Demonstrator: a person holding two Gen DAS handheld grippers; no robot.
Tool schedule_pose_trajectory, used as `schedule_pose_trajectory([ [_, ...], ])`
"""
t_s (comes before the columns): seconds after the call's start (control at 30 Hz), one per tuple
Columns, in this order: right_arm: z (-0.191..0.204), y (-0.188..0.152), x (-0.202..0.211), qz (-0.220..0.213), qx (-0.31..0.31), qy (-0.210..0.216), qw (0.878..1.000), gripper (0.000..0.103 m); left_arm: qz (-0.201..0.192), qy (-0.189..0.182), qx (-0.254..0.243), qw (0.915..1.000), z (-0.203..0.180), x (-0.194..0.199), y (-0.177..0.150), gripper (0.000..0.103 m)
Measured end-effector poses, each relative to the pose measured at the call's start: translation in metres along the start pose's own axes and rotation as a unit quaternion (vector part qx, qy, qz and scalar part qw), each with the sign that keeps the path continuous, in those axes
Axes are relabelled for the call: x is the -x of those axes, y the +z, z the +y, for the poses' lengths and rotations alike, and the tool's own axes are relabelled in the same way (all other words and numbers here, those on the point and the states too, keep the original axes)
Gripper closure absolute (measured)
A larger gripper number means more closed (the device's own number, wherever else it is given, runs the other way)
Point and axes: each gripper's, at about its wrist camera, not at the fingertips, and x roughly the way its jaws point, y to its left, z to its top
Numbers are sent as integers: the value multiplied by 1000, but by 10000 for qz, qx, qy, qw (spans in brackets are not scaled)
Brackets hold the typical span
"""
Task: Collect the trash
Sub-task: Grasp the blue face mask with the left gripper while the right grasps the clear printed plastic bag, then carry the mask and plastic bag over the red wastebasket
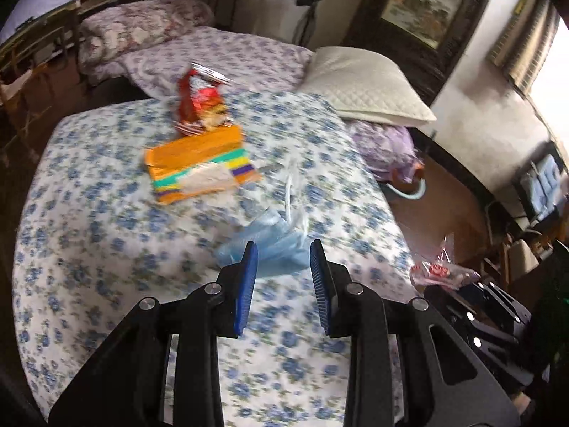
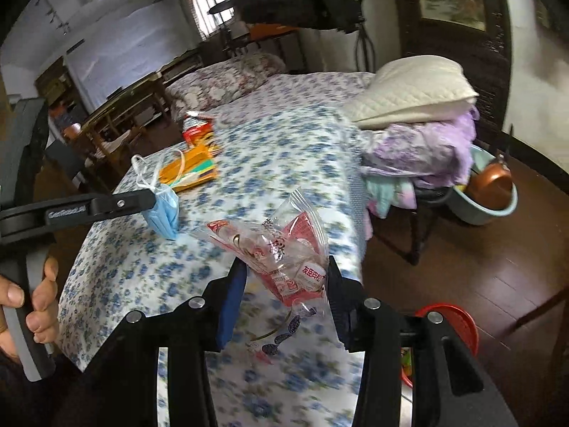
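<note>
Floral bedspread, wrapper near edge

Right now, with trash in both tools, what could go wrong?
1. The right tool pinches only the lower end of the crinkly clear wrapper; it may slip out.
2. The blue face mask hangs from the left tool, loops loose; they could snag.
3. The orange packet and red snack bag remain on the bed.
</note>
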Motion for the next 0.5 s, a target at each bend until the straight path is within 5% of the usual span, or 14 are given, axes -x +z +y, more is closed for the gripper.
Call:
schedule_pose_trajectory([
  [0.33, -31, -5, 5, -46, -340, 219, 9992, 59, 167, 137, -466, 9987, -29, -16, -5, 67],
  [0.47, -16, -6, 1, 42, -161, 442, 9989, 59, -86, 506, -922, 9944, -27, -10, -4, 29],
  [0.5, -11, -7, 0, 72, -102, 471, 9988, 59, -151, 638, -1187, 9908, -28, -11, -5, 28],
])
